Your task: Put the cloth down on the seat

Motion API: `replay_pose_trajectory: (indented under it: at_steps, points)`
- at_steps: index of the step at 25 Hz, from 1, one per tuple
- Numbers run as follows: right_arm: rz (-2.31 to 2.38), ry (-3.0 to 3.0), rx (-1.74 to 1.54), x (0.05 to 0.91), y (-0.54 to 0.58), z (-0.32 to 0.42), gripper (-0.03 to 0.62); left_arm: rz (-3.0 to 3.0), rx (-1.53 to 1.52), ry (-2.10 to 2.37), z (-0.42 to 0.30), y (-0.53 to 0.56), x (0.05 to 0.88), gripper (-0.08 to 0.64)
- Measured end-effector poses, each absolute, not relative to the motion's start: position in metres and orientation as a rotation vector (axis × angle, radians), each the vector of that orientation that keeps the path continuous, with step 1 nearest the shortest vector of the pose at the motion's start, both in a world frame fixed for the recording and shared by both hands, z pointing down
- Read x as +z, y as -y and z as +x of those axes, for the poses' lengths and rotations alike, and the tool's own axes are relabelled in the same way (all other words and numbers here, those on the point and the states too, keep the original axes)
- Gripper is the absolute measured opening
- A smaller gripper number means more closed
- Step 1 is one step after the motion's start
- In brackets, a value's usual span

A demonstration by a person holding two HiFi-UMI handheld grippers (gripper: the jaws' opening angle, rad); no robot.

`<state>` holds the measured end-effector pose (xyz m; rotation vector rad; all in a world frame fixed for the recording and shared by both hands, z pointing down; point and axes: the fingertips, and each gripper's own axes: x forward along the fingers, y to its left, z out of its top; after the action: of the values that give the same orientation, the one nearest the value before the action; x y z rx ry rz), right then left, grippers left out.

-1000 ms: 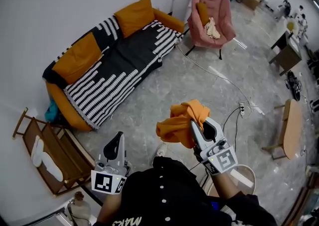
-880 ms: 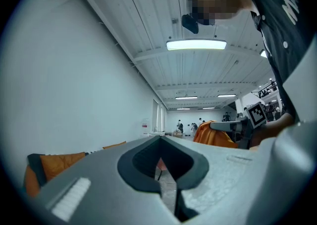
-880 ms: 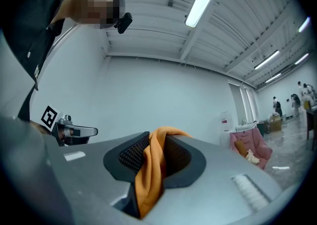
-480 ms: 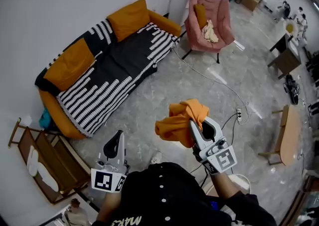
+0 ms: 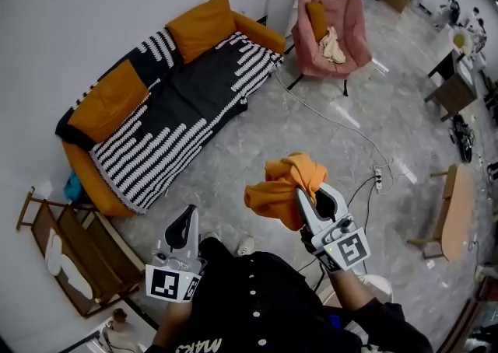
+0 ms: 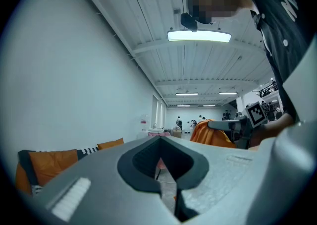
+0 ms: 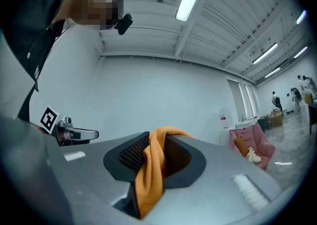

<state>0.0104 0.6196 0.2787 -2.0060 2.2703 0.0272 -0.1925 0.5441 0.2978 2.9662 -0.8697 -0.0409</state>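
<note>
Cloth (image 5: 282, 188), orange and bunched, hung clamped between the jaws of my right gripper (image 5: 305, 197), over the grey floor (image 5: 311, 126), well apart from the sofa (image 5: 261, 31) and pink armchair (image 5: 350, 25). Left gripper (image 5: 187, 221): jaws closed, empty.

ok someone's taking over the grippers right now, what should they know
Right gripper: shut on the orange cloth, held up in front of the body.
Left gripper: shut, empty.
Seats: striped sofa ahead on the left, pink armchair farther off.
Done: cloth picked up.
Left: carry it to a seat, lay it down, let go.
</note>
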Motion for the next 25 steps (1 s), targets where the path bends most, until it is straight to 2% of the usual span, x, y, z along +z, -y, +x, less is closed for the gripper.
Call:
replay_pose_trajectory:
  at_steps: [25]
  points:
    - [-2.041, -2.250, -0.027, 0.293, -0.556, 0.049, 0.109, 2.975, -0.077, 0.834, -0.154, -0.468, 0.299, 0.000]
